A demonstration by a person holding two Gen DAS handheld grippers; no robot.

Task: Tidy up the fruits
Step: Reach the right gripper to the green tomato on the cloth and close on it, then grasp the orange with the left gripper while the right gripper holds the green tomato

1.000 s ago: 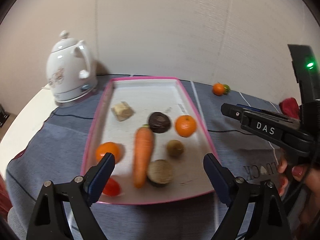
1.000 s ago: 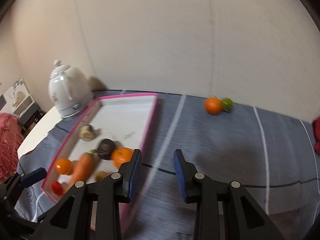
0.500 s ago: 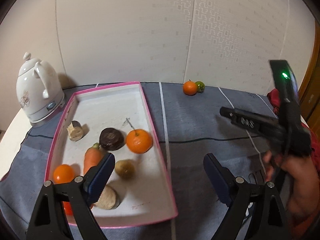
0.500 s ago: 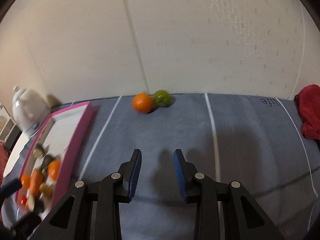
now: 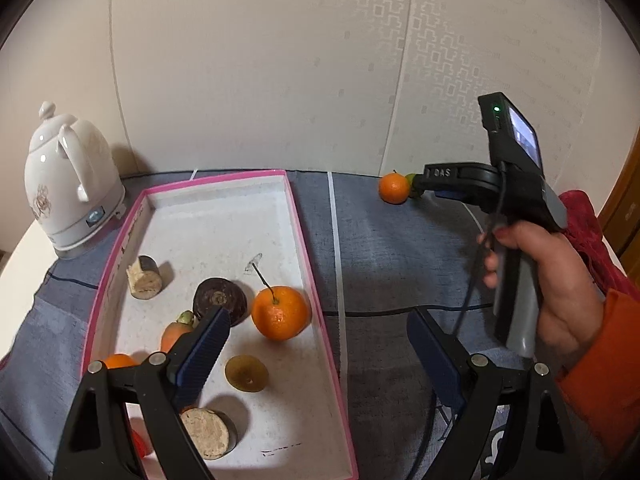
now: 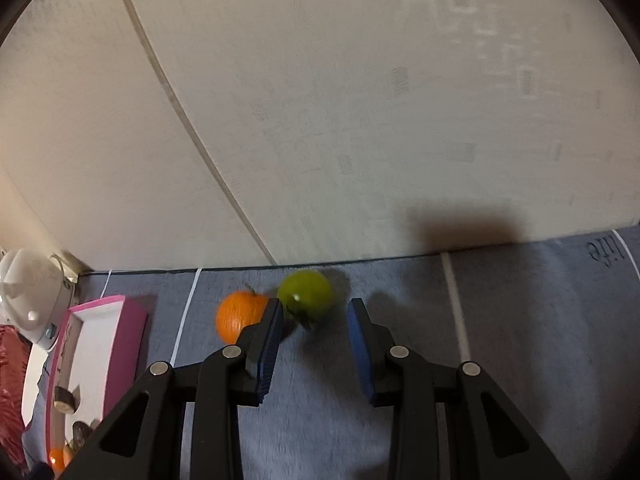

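1. Left wrist view: left gripper (image 5: pixel 318 354), jaws wide and empty, hovers over the pink-rimmed white tray (image 5: pixel 308 264). The right gripper (image 5: pixel 420 178) hides most of the green fruit beside the loose orange tangerine (image 5: pixel 394 188) on the grey-clothed counter (image 5: pixel 400 260).
2. Right wrist view: right gripper (image 6: pixel 316 342), jaws wide, empty. The round green fruit (image 6: pixel 306 294) lies ahead, blurred; advance centred, clear of the tangerine (image 6: pixel 238 316), before closing.

the right gripper (image 6: pixel 316 326) stands open short of the green fruit (image 6: pixel 306 294), with the wall close behind at 12 o'clock. an orange (image 6: pixel 238 316) touches the fruit at 9 o'clock. bare counter (image 6: pixel 520 320) lies at 3 o'clock.
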